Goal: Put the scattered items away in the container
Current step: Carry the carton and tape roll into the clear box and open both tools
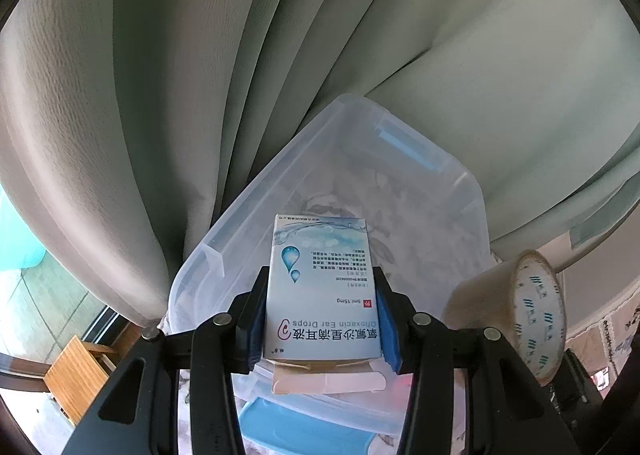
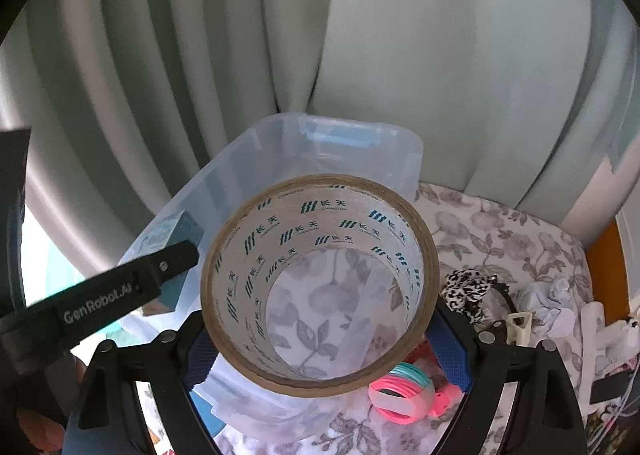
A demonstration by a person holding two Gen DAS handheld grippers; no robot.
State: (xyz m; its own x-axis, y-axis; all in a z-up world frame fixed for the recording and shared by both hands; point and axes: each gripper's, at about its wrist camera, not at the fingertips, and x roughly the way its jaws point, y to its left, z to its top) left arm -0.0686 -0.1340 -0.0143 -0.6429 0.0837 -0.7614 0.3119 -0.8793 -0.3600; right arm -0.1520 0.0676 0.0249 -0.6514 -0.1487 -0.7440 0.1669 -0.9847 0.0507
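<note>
Status: both grippers loaded, both hanging over the clear plastic container (image 1: 472, 199). Left gripper (image 1: 320, 319) is about half open and clamped on the ear drops box (image 1: 322, 287) by its long side faces, box long axis running away from the gripper and tilting down into the container mouth; some flat beige item sits under the box's near end, can't tell what it is or whether it's held. Right gripper (image 2: 324, 339) is spread wide and pinching the tape roll (image 2: 318, 283) across its outer diameter, bore pointing along the fingers so the floral table cloth (image 2: 520, 239) shows through the container floor inside the ring. Key relation: container lies directly ahead of and below both loads, its long axis running away from the grippers; box sits just left of the roll, close beside it. Container looks empty as far as visible. Judgement: release is next, and clearance between the two loads is tight. Leftovers on the table right of the container: pink cable bundle (image 2: 404, 391), leopard headband (image 2: 468, 287), crumpled tissue (image 2: 548, 303).
</note>
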